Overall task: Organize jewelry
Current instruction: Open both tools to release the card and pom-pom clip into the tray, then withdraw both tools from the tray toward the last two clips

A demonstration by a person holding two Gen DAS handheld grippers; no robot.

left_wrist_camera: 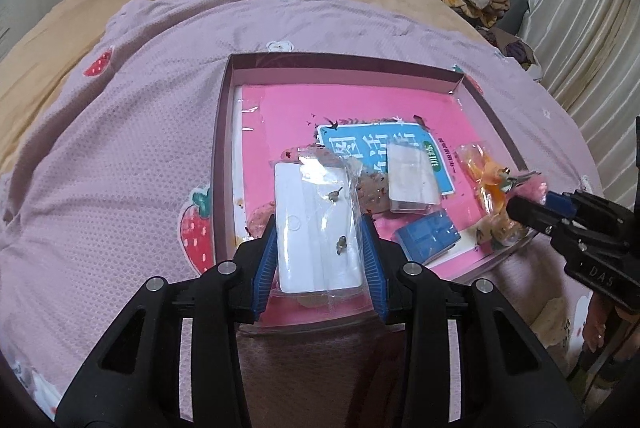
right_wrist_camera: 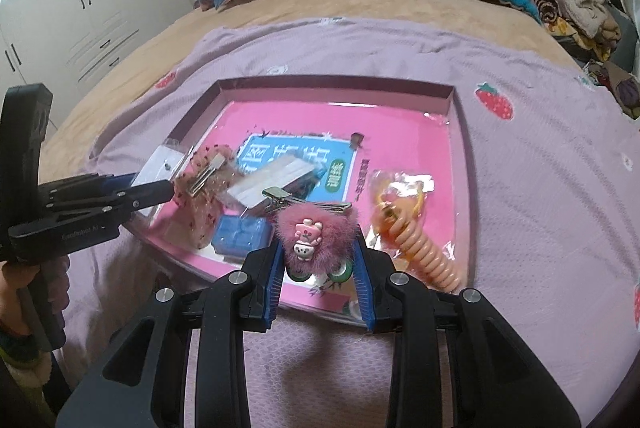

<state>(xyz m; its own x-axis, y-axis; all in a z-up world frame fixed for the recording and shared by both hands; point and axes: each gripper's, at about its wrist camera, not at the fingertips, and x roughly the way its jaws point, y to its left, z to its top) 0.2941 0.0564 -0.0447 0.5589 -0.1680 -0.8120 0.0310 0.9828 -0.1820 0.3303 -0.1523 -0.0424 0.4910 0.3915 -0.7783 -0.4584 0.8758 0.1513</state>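
Left tool (left_wrist_camera: 320, 240) is closed on a white earring card (left_wrist_camera: 316, 228) in a clear bag, pads pressing both long edges, held just above the near edge of the box (left_wrist_camera: 224, 147) on the bed (left_wrist_camera: 100, 147). Right tool (right_wrist_camera: 320, 260) grips a fluffy pink hair clip (right_wrist_camera: 314, 234) w/ a small bear charm, over the box's near side. Orange coil keychain (right_wrist_camera: 416, 252) lies in the box beside it; blue case (right_wrist_camera: 240, 234) nr the middle.
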